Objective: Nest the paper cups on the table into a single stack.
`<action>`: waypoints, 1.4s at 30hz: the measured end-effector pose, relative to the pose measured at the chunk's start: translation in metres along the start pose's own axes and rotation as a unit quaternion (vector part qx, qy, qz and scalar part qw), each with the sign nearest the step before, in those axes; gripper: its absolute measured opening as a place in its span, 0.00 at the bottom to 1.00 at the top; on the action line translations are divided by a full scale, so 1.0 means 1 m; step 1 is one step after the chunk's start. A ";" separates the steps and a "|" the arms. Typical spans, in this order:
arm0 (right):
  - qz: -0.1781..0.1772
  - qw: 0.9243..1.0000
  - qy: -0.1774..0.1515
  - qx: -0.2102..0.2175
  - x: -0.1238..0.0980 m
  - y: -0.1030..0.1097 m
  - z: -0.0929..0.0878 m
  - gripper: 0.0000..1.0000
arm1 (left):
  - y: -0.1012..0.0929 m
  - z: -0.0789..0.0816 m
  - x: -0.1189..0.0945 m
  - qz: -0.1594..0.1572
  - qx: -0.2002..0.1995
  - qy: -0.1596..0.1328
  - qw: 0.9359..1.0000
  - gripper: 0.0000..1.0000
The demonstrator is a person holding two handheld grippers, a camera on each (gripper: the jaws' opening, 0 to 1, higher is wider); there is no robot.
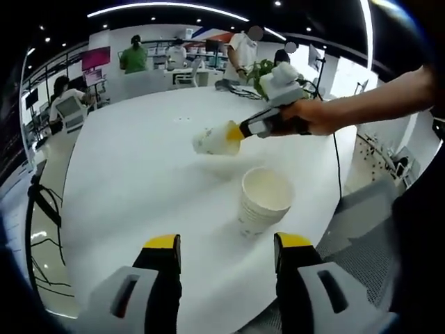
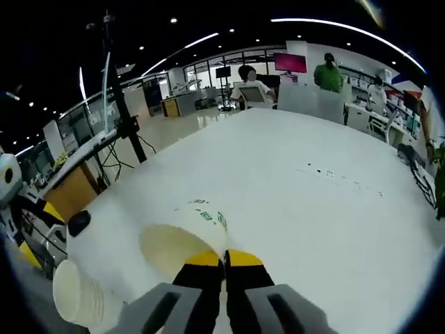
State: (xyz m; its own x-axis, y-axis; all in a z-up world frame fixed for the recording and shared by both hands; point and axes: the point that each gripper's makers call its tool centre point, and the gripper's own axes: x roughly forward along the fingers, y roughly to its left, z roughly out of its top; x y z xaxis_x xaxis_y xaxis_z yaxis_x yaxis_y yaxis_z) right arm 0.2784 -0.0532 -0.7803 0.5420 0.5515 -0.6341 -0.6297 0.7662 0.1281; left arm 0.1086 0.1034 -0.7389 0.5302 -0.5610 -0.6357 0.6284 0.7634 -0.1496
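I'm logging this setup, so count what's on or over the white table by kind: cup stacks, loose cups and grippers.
Stack of nested paper cups: 1, standing on the white table
Single paper cup: 1, held above the table by the right hand-held gripper
Hand-held grippers: 2, the right one and the left hand-held gripper, open and holding nothing
Total: 4

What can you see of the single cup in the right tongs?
The cup is white paper with a small green print on its side. It lies tilted on its side above the white table, its rim pinched by the right tongs. Its open mouth faces the camera in the right gripper view. It is empty and apart from the stack.
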 end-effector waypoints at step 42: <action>0.028 0.989 0.051 -0.136 -0.076 0.013 0.025 0.00 | -0.021 0.011 0.007 -0.017 0.031 0.002 0.999 0.52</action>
State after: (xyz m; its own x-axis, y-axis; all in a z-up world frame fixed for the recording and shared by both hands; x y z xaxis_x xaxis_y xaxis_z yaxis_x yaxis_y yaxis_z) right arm 0.2431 -0.0773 -0.7117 0.4520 0.5437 -0.7071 -0.7913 0.6103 -0.0365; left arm 0.1057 0.0796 -0.7318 0.5053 -0.5852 -0.6342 0.6804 0.7222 -0.1243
